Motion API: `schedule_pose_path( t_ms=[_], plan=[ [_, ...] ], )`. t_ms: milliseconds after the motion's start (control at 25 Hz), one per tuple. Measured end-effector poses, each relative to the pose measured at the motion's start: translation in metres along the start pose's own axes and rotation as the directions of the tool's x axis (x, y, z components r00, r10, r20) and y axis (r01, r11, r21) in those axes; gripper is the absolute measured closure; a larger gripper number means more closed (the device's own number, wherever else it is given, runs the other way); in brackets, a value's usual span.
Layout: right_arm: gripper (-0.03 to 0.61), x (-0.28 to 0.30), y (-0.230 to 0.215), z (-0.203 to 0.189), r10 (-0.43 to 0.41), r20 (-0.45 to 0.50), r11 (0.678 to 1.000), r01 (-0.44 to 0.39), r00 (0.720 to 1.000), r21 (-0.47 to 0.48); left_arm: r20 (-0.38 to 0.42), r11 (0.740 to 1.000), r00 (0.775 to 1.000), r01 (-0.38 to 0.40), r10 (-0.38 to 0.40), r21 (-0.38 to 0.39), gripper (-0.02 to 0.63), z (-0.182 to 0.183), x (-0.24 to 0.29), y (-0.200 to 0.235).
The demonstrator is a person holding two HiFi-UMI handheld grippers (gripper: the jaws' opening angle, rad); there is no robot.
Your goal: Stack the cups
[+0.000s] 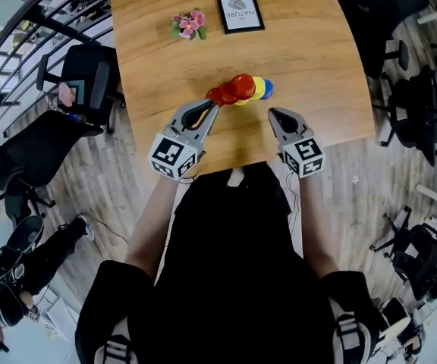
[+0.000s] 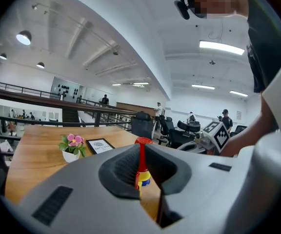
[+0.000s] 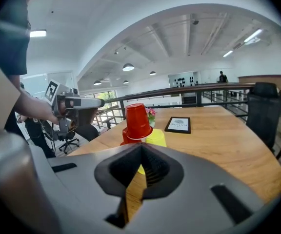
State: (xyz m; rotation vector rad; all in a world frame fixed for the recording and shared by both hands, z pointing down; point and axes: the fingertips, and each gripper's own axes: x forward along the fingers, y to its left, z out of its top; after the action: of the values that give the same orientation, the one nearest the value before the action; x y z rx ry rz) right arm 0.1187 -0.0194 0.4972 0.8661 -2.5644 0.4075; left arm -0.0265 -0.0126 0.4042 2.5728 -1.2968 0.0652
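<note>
Hanging just off the cluster, the left gripper (image 1: 212, 108) has its jaws all but together on nothing. The cups only show through the slit, and the right gripper view shows a gap between it and them. The right gripper (image 1: 273, 112) is pressed together and empty too, just short of the yellow cup (image 3: 155, 137). The top red cup (image 3: 136, 121) sits upside down and tilted, perched above the low red cup (image 3: 124, 136) and the yellow, with the blue cup (image 1: 268, 90) at the row's end, mid-table (image 1: 317, 51). My read: that crooked perch wants squaring, so both grippers flank it, ready.
</note>
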Motion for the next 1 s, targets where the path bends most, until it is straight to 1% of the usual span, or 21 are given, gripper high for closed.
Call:
schedule_pose_path(
  t_ms=[200,480,840,1000],
  plan=[
    [0.572,-0.009,0.008,0.006,-0.042,0.012,0.999,0.042,0.999,-0.016,-0.016,1.000,1.000,-0.002,0.003,0.029,0.584,0.000,-0.016,0.005],
    [0.572,-0.022,0.015,0.015,-0.096,0.025,0.994,0.097,0.995,-0.055,-0.048,0.997,0.998,0.035,-0.032,0.069,0.586,-0.005,-0.033,0.000],
    [0.572,-0.029,0.033,0.004,-0.143,0.029,0.988,0.145,0.989,-0.044,-0.081,0.995,0.995,0.067,-0.060,0.079,0.586,-0.015,-0.058,-0.004],
    [0.572,-0.029,0.037,0.000,-0.158,0.037,0.987,0.159,0.987,-0.031,-0.081,0.993,0.994,0.077,-0.070,0.085,0.586,-0.016,-0.062,-0.003]
  ],
)
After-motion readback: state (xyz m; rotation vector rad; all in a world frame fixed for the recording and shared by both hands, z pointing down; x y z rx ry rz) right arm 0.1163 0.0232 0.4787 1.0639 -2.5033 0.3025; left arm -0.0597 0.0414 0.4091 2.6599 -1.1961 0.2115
